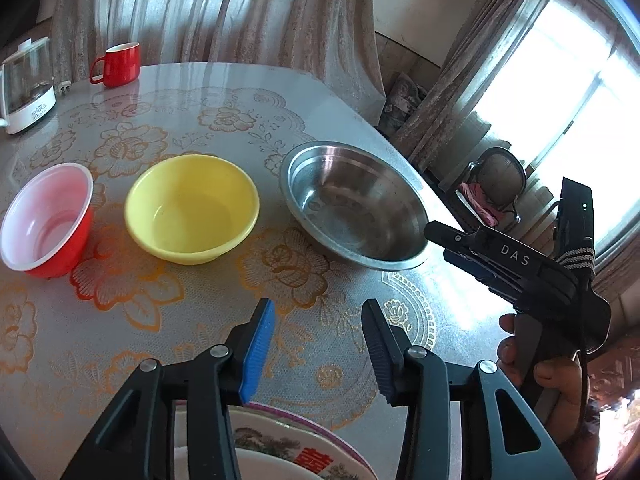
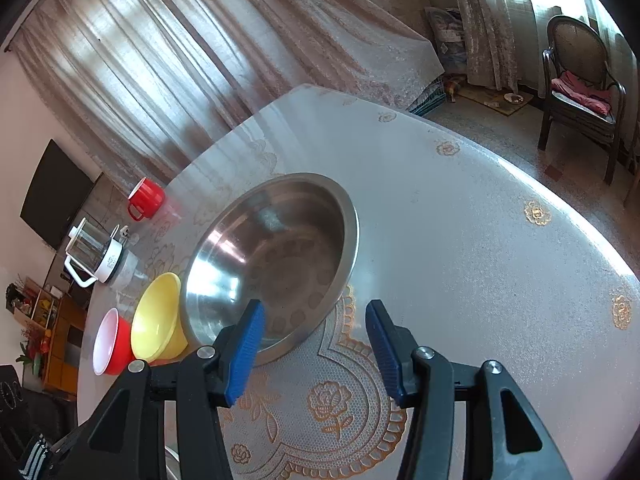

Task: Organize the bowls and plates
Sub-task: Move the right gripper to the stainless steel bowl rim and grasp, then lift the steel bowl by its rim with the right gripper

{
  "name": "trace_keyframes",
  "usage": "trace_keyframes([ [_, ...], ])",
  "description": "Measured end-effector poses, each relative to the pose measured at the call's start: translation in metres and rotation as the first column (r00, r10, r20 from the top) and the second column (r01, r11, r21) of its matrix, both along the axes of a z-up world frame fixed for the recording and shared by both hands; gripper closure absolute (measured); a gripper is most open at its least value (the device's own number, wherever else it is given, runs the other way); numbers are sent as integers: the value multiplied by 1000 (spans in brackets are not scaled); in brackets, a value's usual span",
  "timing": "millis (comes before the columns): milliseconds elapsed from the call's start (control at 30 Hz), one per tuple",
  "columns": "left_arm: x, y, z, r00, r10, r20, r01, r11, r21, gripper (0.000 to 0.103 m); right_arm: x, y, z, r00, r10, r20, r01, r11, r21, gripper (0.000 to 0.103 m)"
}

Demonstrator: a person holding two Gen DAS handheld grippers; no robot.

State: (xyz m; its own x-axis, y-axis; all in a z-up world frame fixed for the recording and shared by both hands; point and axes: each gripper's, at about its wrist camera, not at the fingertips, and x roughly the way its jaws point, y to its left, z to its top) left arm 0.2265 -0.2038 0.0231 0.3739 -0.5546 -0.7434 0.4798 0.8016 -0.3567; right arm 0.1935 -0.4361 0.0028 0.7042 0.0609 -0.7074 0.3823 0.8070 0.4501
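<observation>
Three bowls stand in a row on the round table [image 1: 224, 92]: a red bowl [image 1: 44, 220] with a white inside at the left, a yellow bowl [image 1: 192, 208] in the middle and a steel bowl [image 1: 356, 204] at the right. My left gripper [image 1: 319, 308] is open over bare tablecloth in front of them, nothing between its pads. Below it lies a patterned plate [image 1: 280, 448], partly hidden. My right gripper [image 2: 316, 308] is open at the near rim of the steel bowl [image 2: 272, 264], with its left pad [image 2: 246, 348] over the rim. The pads press on nothing.
A red mug [image 1: 118, 64] and a glass kettle [image 1: 26, 88] stand at the table's far left. The hand [image 1: 540, 364] holding the right gripper shows at the right. Curtains hang behind the table. A chair [image 2: 580, 80] stands on the floor beyond the table's right edge.
</observation>
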Motion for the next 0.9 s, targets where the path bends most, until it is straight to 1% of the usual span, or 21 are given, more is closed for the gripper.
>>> trace_keyframes([
  [133, 19, -13, -7, 999, 14, -41, -15, 1000, -12, 58, 10, -8, 0, 1000, -9, -1, 9, 1000, 7, 50],
  [200, 25, -19, -10, 999, 8, -53, -9, 999, -34, 58, 18, -10, -1, 1000, -9, -2, 9, 1000, 12, 50],
  [267, 29, -24, -12, 998, 16, -57, -18, 1000, -26, 58, 25, -11, -3, 1000, -4, -15, 4, 1000, 3, 50],
  [400, 37, -37, -21, 995, 23, -94, -24, 1000, -16, 58, 36, -12, -9, 999, 4, -33, -4, 1000, 7, 50],
  [500, 40, -46, -24, 996, 15, -84, -16, 1000, -8, 58, 40, -12, -13, 999, 7, -35, -8, 1000, -12, 51],
  [567, 43, -50, -28, 996, 19, -84, -19, 1000, 4, 58, 41, -12, -16, 999, 16, -44, -17, 1000, -24, 64],
  [600, 45, -50, -29, 996, 20, -85, -21, 1000, -11, 58, 42, -12, -17, 998, 18, -52, -19, 1000, -19, 71],
  [667, 47, -50, -29, 996, 19, -85, -21, 999, -24, 60, 41, -12, -19, 998, 24, -52, -25, 1000, -11, 75],
  [700, 46, -49, -28, 996, 18, -83, -21, 999, -38, 63, 40, -11, -20, 998, 26, -56, -27, 999, -18, 79],
  [733, 46, -49, -28, 996, 17, -84, -20, 999, -41, 63, 39, -10, -21, 998, 30, -59, -31, 999, -21, 82],
  [800, 44, -49, -28, 996, 14, -85, -18, 999, -48, 63, 37, -10, -23, 997, 37, -61, -38, 999, -14, 85],
  [900, 41, -46, -28, 995, 19, -99, -26, 998, -63, 65, 33, -8, -23, 998, 40, -57, -40, 999, -12, 85],
])
